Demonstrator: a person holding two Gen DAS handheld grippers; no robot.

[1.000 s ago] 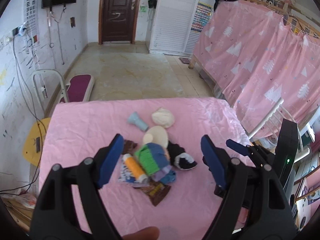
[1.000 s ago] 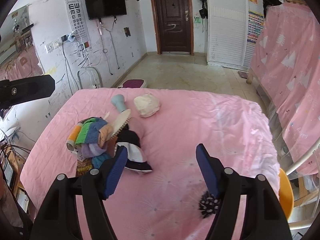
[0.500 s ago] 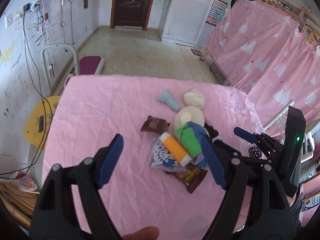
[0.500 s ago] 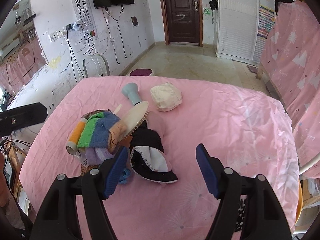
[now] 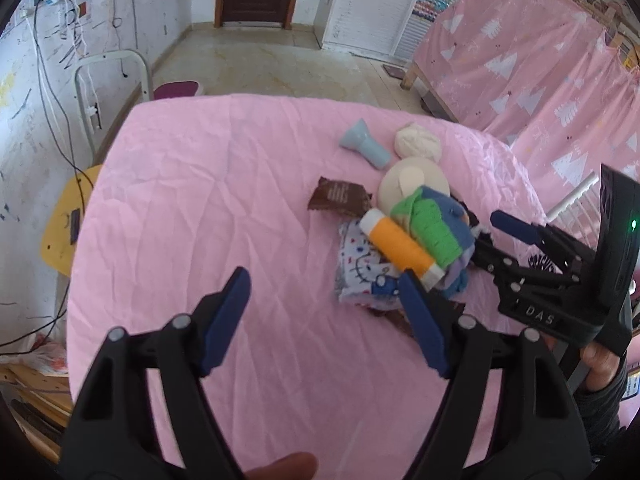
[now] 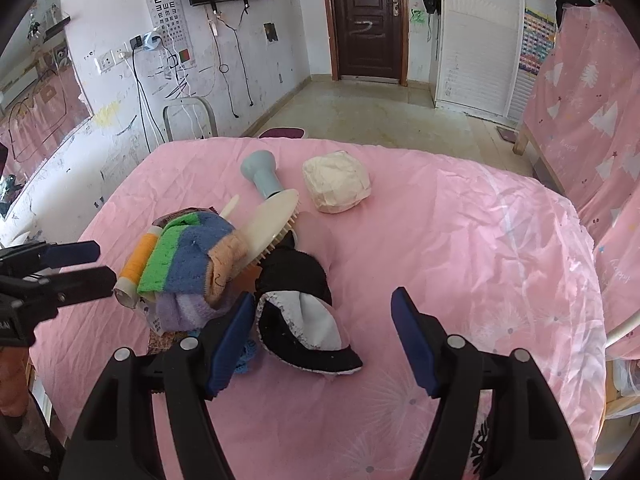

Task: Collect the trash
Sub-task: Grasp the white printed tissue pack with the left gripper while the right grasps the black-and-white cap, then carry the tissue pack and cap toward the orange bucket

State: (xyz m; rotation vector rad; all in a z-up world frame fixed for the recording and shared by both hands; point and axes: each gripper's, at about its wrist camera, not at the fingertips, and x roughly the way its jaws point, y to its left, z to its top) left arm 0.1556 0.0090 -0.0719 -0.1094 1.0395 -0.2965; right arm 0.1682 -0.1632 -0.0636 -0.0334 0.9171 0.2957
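1. My left gripper (image 5: pixel 324 300) hung over bare pink sheet (image 5: pixel 208 208) in the lower middle of its frame; its jaws stood apart and were closing with nothing between them.
2. Its right finger tip sat just in front of the pile, at the edge of a printed packet (image 5: pixel 360 272).
3. My right gripper (image 6: pixel 324 316) pointed down at the same pile from the other side; its jaws were apart and closing too, with no pad pressing on anything.
4. A black and white sock (image 6: pixel 304 320) lay between its fingers, nearer the left one.
5. The pile sat right of centre in the left view: a brown wrapper (image 5: pixel 340 196), an orange tube (image 5: pixel 400 248), and a green and blue cloth (image 5: pixel 436 224) resting on top.
6. A second brown wrapper (image 5: pixel 394 318) poked out under the packet.
7. A cream brush (image 6: pixel 272 220) leaned on the cloth in the right view.
8. Behind it, toward the top of the frame, lay a grey-blue handle (image 6: pixel 262 174) and, just beside it, a crumpled white wad (image 6: pixel 336 186).
9. In the left view my right gripper entered from the right edge, its tips near the cloth.
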